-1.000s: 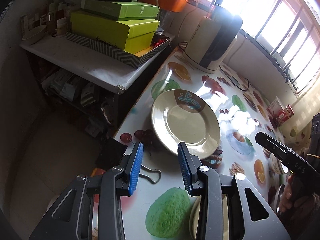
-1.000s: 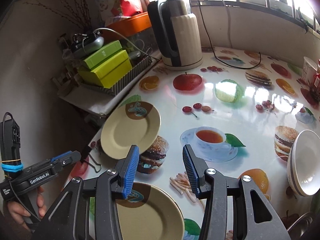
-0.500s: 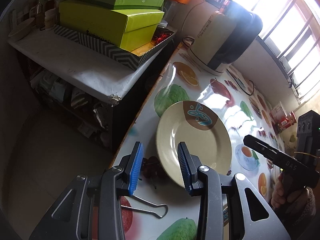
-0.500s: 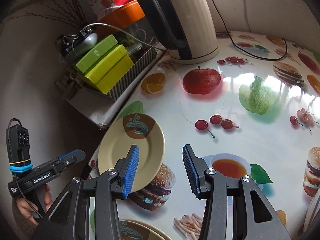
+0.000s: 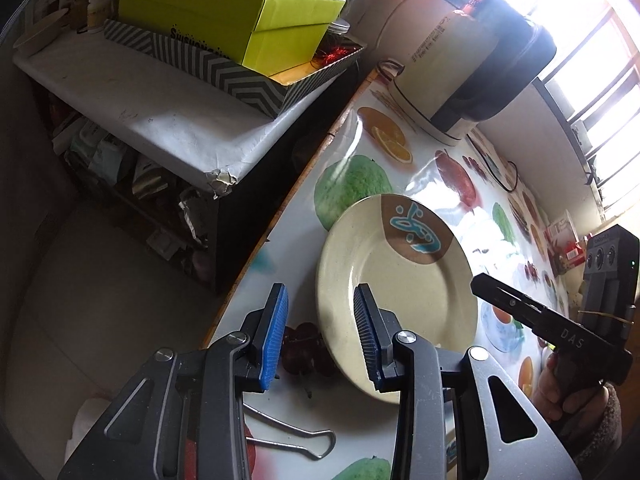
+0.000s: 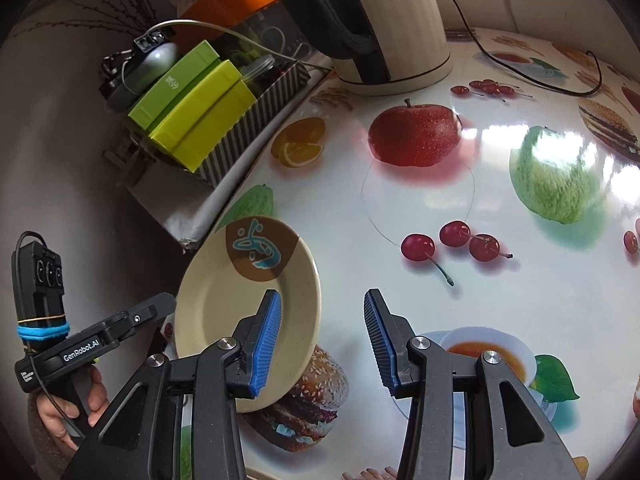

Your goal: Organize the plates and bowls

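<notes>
Lying flat near the table's [image 6: 500, 208] left edge, the cream plate [image 5: 400, 292] with a brown and blue patch on its rim rests on the glossy fruit-print cloth. The left tool [image 5: 320, 338] is spread wide with nothing between its blue pads; its right pad [image 5: 366, 336] sits over the plate's near rim, its left pad over printed cherries beside the plate. The right tool [image 6: 322, 342] is likewise released and empty, its left pad [image 6: 266, 344] in front of the plate's right side and its right pad over the bare cloth. A wire binder clip [image 5: 296, 438] lies just beside the left tool. A cream electric kettle [image 6: 384, 20] stands at the far end, and stacked green boxes [image 5: 236, 12] sit on a side shelf beyond the table.
</notes>
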Demonstrator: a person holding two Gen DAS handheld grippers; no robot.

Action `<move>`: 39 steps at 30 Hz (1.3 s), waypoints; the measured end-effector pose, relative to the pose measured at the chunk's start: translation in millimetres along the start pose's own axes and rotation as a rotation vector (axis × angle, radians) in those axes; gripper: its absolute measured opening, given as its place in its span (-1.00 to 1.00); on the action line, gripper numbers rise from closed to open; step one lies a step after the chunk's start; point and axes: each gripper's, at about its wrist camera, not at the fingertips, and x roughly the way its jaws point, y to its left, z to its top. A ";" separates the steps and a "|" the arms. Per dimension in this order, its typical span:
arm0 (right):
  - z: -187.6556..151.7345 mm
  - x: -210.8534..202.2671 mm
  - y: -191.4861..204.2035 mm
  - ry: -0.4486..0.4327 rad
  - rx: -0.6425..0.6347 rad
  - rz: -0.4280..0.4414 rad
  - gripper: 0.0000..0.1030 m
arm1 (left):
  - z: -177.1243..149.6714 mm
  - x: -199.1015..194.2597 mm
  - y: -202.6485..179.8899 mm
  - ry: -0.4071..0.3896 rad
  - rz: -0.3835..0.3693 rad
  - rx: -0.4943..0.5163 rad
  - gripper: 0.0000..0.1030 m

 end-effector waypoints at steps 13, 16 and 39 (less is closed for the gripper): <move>-1.5 10.5 -0.4 0.026 0.010 0.023 -0.64 | -0.4 5.3 -2.9 0.007 -0.003 0.007 -0.68; -2.2 11.5 -0.2 0.030 0.013 0.033 -0.68 | -0.3 5.7 -4.1 0.003 0.000 0.009 -0.72; -5.6 6.0 3.5 0.022 0.009 0.044 -0.74 | -2.8 -1.3 -5.9 -0.007 0.002 0.012 -0.72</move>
